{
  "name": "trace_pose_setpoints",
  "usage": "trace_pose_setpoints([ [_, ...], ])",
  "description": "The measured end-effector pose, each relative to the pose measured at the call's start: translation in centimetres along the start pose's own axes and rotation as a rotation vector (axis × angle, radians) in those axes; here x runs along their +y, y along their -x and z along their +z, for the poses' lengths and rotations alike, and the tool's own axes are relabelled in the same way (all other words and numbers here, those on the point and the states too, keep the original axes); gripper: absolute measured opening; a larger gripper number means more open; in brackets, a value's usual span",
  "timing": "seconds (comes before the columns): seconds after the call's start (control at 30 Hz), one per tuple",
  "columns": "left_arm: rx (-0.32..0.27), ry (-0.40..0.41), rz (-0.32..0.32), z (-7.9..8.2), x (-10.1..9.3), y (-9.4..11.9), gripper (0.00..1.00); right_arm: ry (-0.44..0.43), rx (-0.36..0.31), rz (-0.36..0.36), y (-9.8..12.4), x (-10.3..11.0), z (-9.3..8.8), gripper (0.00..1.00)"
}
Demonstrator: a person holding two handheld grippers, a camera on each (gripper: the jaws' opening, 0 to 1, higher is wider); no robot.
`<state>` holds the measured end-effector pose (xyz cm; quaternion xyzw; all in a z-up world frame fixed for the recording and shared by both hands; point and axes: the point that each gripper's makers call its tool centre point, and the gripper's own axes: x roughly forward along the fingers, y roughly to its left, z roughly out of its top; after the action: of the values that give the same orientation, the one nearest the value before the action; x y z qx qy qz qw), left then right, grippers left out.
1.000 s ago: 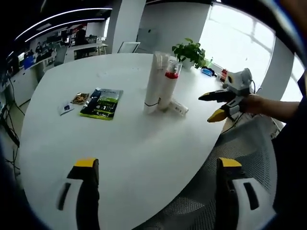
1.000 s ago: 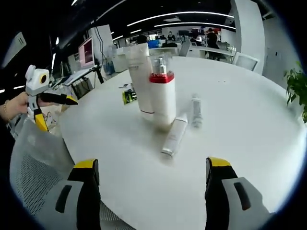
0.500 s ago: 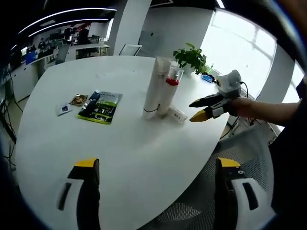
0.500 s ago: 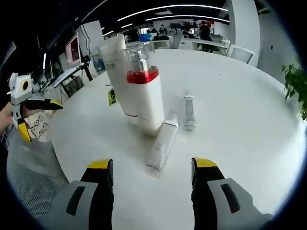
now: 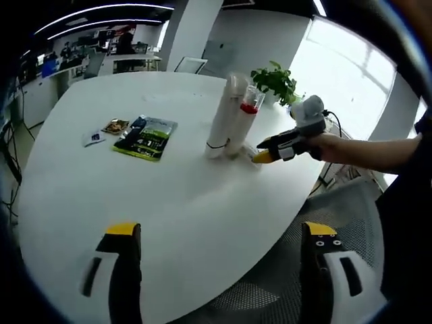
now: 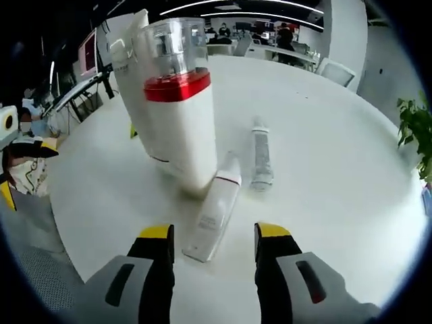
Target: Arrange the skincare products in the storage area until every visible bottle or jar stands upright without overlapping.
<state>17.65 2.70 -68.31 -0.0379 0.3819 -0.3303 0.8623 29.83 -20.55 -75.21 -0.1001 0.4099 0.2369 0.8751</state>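
So far, only the red-banded white pump bottle (image 6: pixel 177 118) stands; two white tubes (image 6: pixel 213 212) (image 6: pixel 260 155) lie flat, the right gripper (image 6: pixel 212 241) open-jawed astride one, the left gripper (image 5: pixel 219 236) open.

An open-plan office: a large rounded white meeting table (image 5: pixel 169 202) with a mesh office chair (image 5: pixel 283 270) at five o'clock, desks with monitors (image 6: pixel 88 54) at ten o'clock, long ceiling strip lights (image 5: pixel 94 10), a potted plant (image 5: pixel 275 77) beside bright windows (image 5: pixel 344 74) at two o'clock.

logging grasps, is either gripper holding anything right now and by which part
Nothing is held. The right gripper is open, jaws either side of the lying white tube; the left gripper is open over bare table.
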Motion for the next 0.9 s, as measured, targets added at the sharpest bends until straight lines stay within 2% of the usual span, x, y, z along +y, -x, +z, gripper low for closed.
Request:
trace_pose_setpoints([
  [0.07,0.005,0.007,0.007,-0.1,0.1,0.1,0.94,0.001,0.006,-0.004,-0.3,-0.2,0.2,0.4],
  [0.17,0.005,0.026,0.012,-0.3,0.5,0.0,0.92,-0.004,0.023,-0.02,-0.4,-0.2,0.1,0.41],
  [0.4,0.008,0.032,0.007,-0.4,0.2,0.0,0.91,-0.004,0.028,-0.023,-1.0,-0.4,0.4,0.35],
  [0.57,0.015,0.04,0.008,-0.5,0.1,-0.1,0.9,0.003,0.042,-0.043,-1.2,-1.0,0.1,0.23],
  [0.9,0.019,0.033,0.001,-0.6,-0.1,-0.2,0.89,-0.013,0.034,-0.09,-0.6,-2.6,-0.9,0.21],
])
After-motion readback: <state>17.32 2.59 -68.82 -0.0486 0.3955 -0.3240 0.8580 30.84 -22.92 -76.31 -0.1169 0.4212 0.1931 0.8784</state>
